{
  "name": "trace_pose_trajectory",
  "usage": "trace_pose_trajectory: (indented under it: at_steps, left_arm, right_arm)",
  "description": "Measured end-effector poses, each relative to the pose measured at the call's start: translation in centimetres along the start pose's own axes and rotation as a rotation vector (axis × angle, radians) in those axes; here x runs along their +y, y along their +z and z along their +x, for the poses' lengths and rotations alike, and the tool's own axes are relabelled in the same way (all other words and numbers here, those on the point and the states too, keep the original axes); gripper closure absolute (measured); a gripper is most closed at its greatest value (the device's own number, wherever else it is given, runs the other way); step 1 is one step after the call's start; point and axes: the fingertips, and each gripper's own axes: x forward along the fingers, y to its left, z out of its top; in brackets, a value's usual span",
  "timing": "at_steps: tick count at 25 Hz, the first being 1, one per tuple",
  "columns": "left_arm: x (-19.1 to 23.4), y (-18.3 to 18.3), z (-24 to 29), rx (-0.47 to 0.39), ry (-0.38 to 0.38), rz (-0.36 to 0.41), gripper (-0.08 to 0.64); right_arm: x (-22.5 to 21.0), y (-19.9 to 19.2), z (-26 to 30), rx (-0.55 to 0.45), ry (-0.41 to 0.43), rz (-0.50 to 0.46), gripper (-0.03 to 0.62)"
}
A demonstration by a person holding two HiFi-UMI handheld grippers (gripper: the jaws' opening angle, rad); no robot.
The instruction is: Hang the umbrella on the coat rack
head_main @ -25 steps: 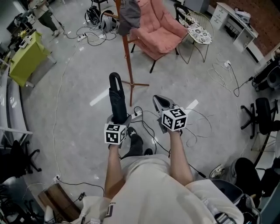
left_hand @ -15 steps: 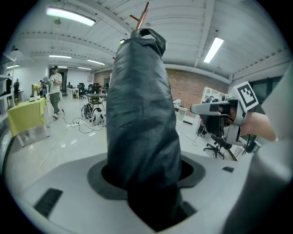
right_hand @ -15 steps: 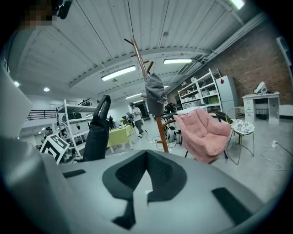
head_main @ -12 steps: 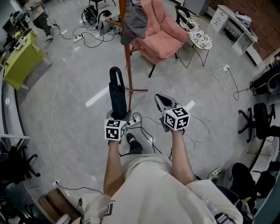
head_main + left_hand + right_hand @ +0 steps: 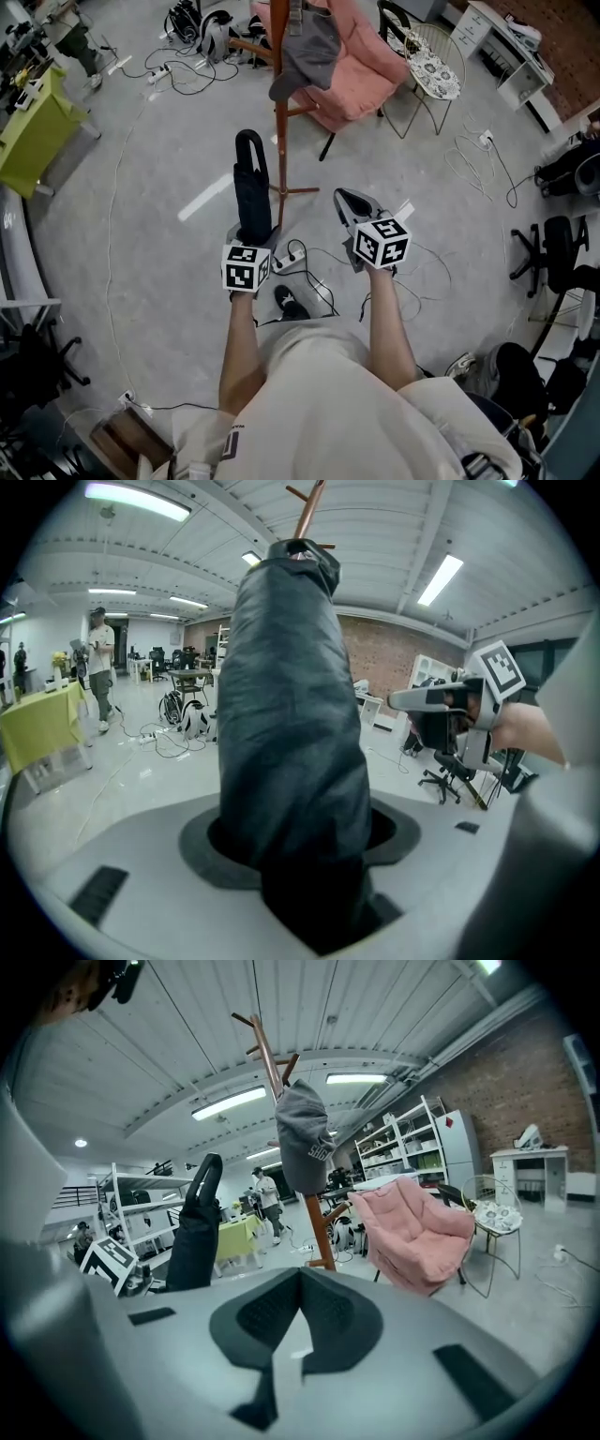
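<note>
A folded black umbrella (image 5: 251,187) stands upright in my left gripper (image 5: 251,246), which is shut on its lower end. In the left gripper view the umbrella (image 5: 291,733) fills the middle, its looped handle on top. The wooden coat rack (image 5: 280,103) rises just beyond the umbrella, a grey cap (image 5: 305,52) hanging from it. In the right gripper view I see the coat rack (image 5: 281,1101) with the cap (image 5: 302,1138) and the umbrella (image 5: 195,1227) to the left. My right gripper (image 5: 352,208) is shut and holds nothing, to the right of the umbrella.
A pink armchair (image 5: 352,70) stands behind the rack, a wire side table (image 5: 431,70) to its right. Cables and a power strip (image 5: 291,255) lie on the floor near the rack's feet. A yellow-green table (image 5: 33,131) is at the far left, office chairs (image 5: 553,253) at the right.
I have stepped closer to the coat rack; its base and the armchair sit nearer in the head view. Both grippers keep their hold and spacing.
</note>
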Motion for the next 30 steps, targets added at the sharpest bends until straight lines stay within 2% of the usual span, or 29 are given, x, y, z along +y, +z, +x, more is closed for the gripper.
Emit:
trace_pose_trajectory:
  at_steps: [4,9,20,24,30]
  left_arm:
    - [1.1,-0.1,0.6,-0.009,-0.007,-0.009,0.296]
    - [2.2,-0.3,0.9,-0.009,0.015,-0.027,0.296]
    - [3.5,0.0,2.0,-0.044,0.173,-0.139,0.296]
    - [2.4,-0.4,3.7,-0.036,0.231,-0.185,0.296]
    - [0.4,-0.7,6.0,-0.005,0.274,-0.226,0.296]
  right_arm:
    - [-0.5,-0.1,1.1,0.007,-0.027,0.003,0.588]
    - [-0.4,0.0,2.5,0.019,0.000,0.002,0.588]
    - [0.4,0.3,6.9,0.058,0.202,-0.035,0.588]
    - [-1.0,1.1,7.2,0.071,0.269,-0.050,0.588]
    - [-2.9,2.7,8.0,0.086,0.331,-0.064,0.588]
